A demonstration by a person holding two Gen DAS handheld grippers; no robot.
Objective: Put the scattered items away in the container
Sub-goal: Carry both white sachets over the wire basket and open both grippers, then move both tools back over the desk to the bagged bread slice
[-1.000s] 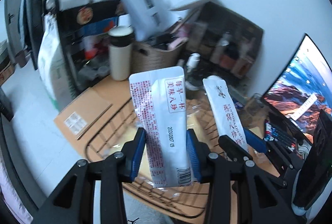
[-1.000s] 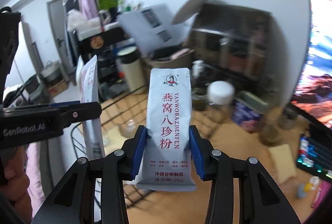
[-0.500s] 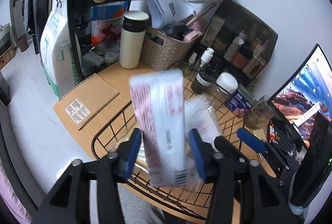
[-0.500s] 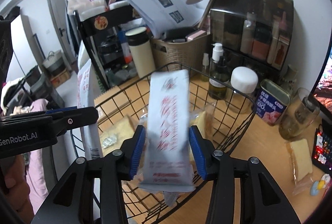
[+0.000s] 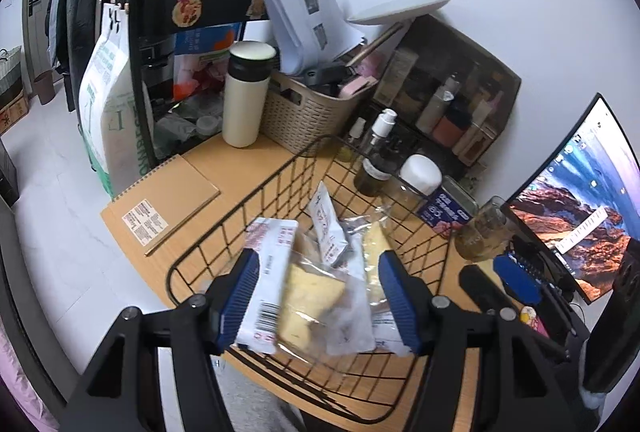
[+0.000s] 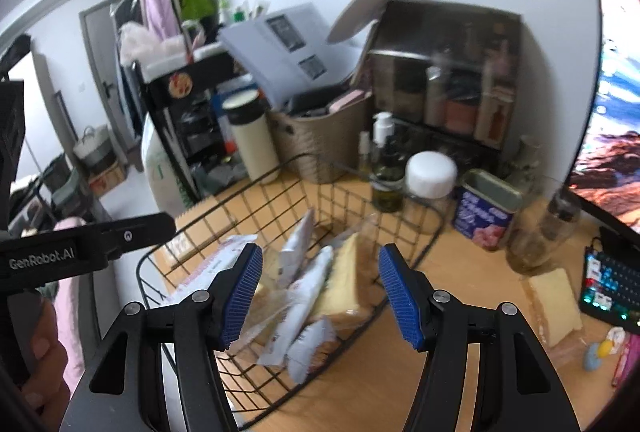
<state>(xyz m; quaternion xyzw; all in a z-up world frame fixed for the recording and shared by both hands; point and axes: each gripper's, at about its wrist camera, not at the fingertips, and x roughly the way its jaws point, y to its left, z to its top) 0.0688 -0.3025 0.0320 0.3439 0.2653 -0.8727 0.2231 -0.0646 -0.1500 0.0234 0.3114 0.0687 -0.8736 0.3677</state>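
Note:
A black wire basket (image 5: 280, 172) (image 6: 280, 176) stands on the wooden desk, holding bagged cake slices (image 5: 312, 296) (image 6: 344, 280) and several sachets. My left gripper (image 5: 318, 298) hovers over its near side with its jaws opening and nothing pressed between the pads. The white sachet with red print (image 5: 272, 252) lies in the basket below it. My right gripper (image 6: 320, 296) is also above the basket, jaws opening and empty. Its slim white sachet (image 6: 296, 252) lies among the packets beneath. Another bagged cake slice (image 6: 554, 296) lies on the desk outside the basket, at the right.
Behind the basket stand a white thermos (image 5: 244, 96), a woven bin (image 5: 304, 116), a pump bottle (image 5: 376, 160), a white-lidded jar (image 5: 420, 172), a blue tin (image 5: 444, 208) and a glass (image 5: 480, 236). A notebook (image 5: 160, 204) lies left; a monitor (image 5: 580, 212) and keyboard (image 6: 608, 280) are at the right.
Both grippers held upright sachets a second ago. Both have opened, and the two sachets have dropped into the basket.

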